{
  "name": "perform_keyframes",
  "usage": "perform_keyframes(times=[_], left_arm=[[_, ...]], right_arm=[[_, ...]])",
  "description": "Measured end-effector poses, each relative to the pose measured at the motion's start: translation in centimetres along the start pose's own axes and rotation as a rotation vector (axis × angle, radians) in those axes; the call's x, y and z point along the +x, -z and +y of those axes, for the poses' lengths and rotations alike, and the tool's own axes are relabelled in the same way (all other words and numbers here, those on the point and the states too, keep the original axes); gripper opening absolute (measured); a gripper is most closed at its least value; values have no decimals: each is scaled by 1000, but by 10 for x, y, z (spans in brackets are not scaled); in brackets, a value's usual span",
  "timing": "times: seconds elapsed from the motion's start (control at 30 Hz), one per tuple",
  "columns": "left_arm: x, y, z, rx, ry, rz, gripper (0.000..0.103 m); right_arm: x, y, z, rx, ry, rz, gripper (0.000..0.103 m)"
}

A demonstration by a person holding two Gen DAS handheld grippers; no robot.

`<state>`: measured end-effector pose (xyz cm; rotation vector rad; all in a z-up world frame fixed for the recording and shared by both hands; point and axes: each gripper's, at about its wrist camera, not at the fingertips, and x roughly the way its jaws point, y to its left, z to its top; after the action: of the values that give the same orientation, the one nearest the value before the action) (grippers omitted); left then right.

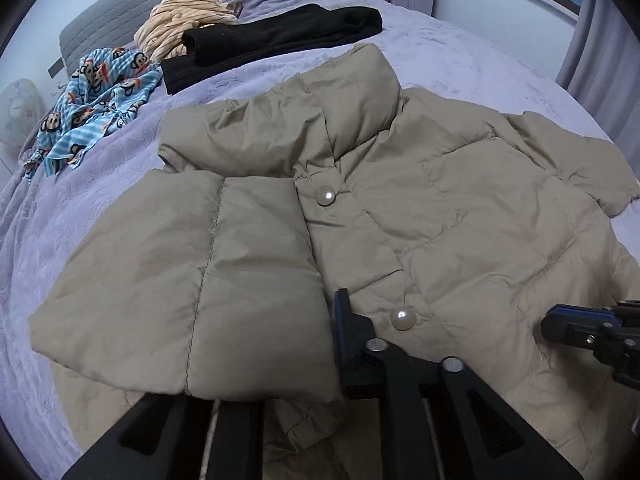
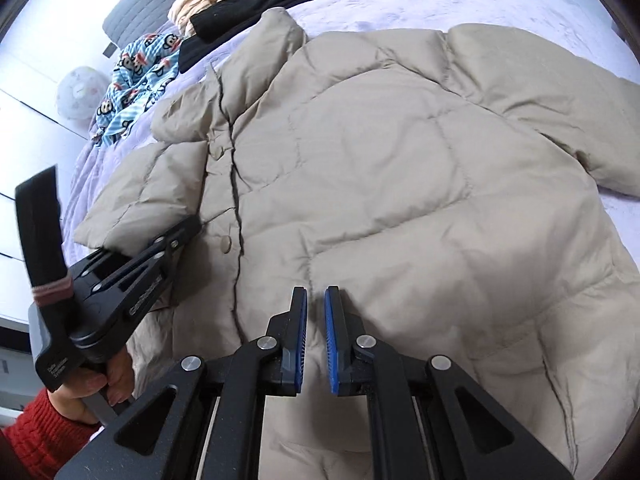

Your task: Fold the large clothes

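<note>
Folding a padded jacket (image 2: pixel 360 184) on the bed (image 1: pixel 440 52)

Left gripper (image 1: pixel 280 344) is hanging released beside the folded sleeve (image 1: pixel 188 280); right gripper (image 2: pixel 316 332) is hovering clenched, empty, above the jacket.

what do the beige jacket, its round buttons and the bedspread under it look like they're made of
Beige puffer jacket: thin woven synthetic shell, nylon or polyester by the look, matte with a faint sheen; stitched panels puff up, suggesting padded filling.
Round buttons: glossy pearl-like domes, probably plastic imitation pearl.
Lavender bedspread: soft plush or velvety fabric with an embossed pattern; fibre unclear.
</note>
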<state>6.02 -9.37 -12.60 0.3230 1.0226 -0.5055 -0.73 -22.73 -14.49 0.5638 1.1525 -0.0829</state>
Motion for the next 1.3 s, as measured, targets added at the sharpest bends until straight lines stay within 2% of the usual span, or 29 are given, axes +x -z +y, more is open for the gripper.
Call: perform_keyframes(times=[0.03, 0.07, 0.1, 0.17, 0.23, 0.3, 0.37, 0.4, 0.43, 0.5, 0.63, 0.7, 0.8, 0.83, 0.87, 0.9, 0.93, 0.97, 1.0, 1.07, 1.13, 1.2, 1.27, 1.3], left_arm=[[-9, 1, 2, -7, -10, -16, 87], [-15, -2, 8, -14, -22, -38, 97], [-27, 0, 12, -18, -29, -68, 97], [-42, 3, 24, -37, -34, -66, 97], [-58, 11, 47, -102, -36, -79, 97], [-68, 17, 86, -206, -41, -91, 97], [-78, 28, 128, -327, -55, -96, 97], [-78, 34, 156, -398, -44, -89, 96], [-77, 41, 182, -466, -30, -77, 96], [-69, 58, 226, -579, 1, -53, 96], [-20, 84, 285, -768, 171, 52, 96], [6, 88, 297, -822, 241, 75, 96], [24, 88, 296, -850, 297, 70, 57], [27, 85, 294, -854, 329, 55, 25], [26, 81, 291, -851, 338, 47, 18], [21, 77, 287, -825, 279, 34, 18], [16, 71, 283, -784, 236, 17, 12], [12, 66, 279, -745, 200, 10, 12], [9, 63, 274, -709, 158, 9, 12], [8, 60, 268, -659, 105, 13, 12], [13, 56, 263, -608, 67, 27, 12], [16, 55, 259, -584, 45, 30, 12], [20, 57, 261, -589, 46, 32, 12], [22, 58, 262, -595, 58, 31, 12]], right_arm=[[1, -2, 0, -2, -4, 2, 10], [1, -4, -7, -7, -10, 5, 10], [0, -5, -6, -14, -16, 8, 10], [-4, -2, -5, -34, -27, 11, 10], [-5, -6, 9, -72, -32, 8, 11], [-10, -4, 25, -127, -31, -4, 12], [-12, -6, 50, -212, -13, -23, 42], [-14, -7, 65, -262, -4, -42, 75], [-17, -6, 79, -310, -7, -71, 86], [-19, -3, 112, -438, 1, -107, 86], [0, 11, 178, -698, 119, -156, 86], [14, 15, 202, -787, 162, -164, 86], [32, 15, 231, -872, 217, -181, 85], [37, 12, 237, -886, 224, -181, 85], [41, 11, 242, -891, 227, -180, 85], [47, 7, 247, -898, 239, -176, 85], [54, 3, 251, -906, 258, -173, 84], [59, 1, 251, -911, 269, -168, 82], [65, -3, 250, -914, 280, -159, 64], [67, -10, 242, -880, 297, -155, 4], [49, -22, 218, -738, 250, -222, 4], [31, -31, 177, -552, 228, -260, 4], [27, -38, 132, -374, 203, -232, 4], [31, -40, 103, -263, 174, -185, 4]])
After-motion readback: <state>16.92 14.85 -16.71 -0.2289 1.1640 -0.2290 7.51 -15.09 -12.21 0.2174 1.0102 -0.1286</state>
